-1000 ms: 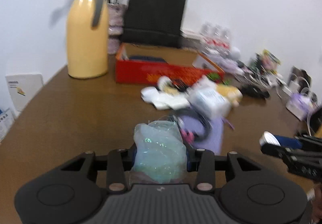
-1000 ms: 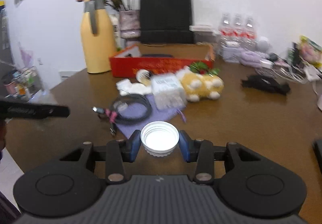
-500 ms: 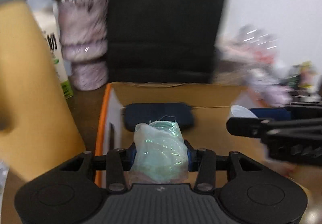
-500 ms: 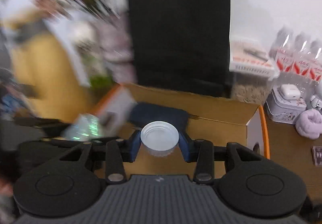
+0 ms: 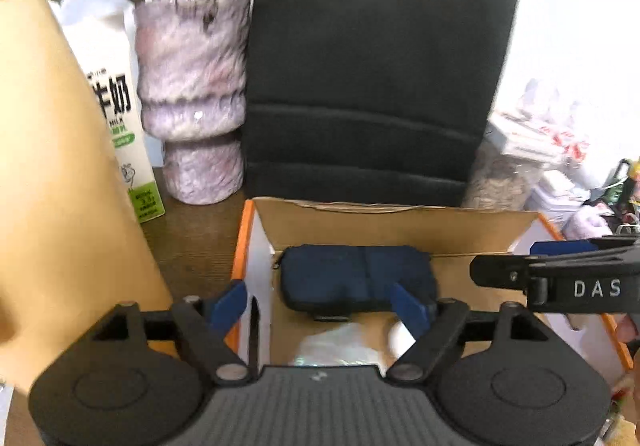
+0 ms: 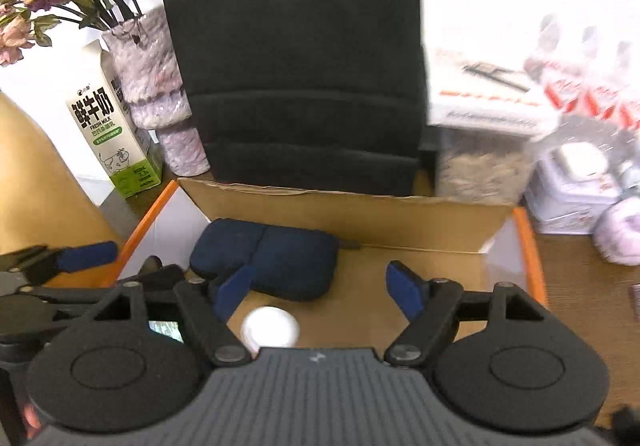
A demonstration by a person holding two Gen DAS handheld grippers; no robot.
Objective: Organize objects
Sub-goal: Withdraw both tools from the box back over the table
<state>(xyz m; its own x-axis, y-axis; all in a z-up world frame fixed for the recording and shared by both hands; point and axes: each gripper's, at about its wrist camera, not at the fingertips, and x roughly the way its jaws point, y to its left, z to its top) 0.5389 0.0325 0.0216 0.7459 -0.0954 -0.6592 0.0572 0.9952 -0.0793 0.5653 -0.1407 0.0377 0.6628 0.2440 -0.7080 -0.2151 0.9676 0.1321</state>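
Observation:
Both grippers hang over an open cardboard box (image 5: 243,246) with an orange rim (image 6: 530,246). My left gripper (image 5: 318,306) has its jaws opening, with nothing pressed between the blue pads. A crumpled clear plastic bundle (image 5: 336,350) lies loose on the box floor just below it. The jaws of my right gripper (image 6: 320,292) are also opening, and the white round lid (image 6: 270,330) lies free on the box floor beneath them. A dark blue pouch (image 6: 268,262) rests at the back of the box. The right gripper (image 5: 560,278) shows at the right of the left wrist view.
A black paper bag (image 6: 292,57) stands right behind the box. Left of it are a purple fuzzy vase (image 5: 192,93) with flowers, a milk carton (image 6: 108,129) and a tall yellow jug (image 5: 48,185). Jars, bottles and tins (image 6: 520,133) crowd the right.
Both grippers have opened. The plastic bundle has dropped out of the left one and the white lid out of the right one, and both now lie in the box.

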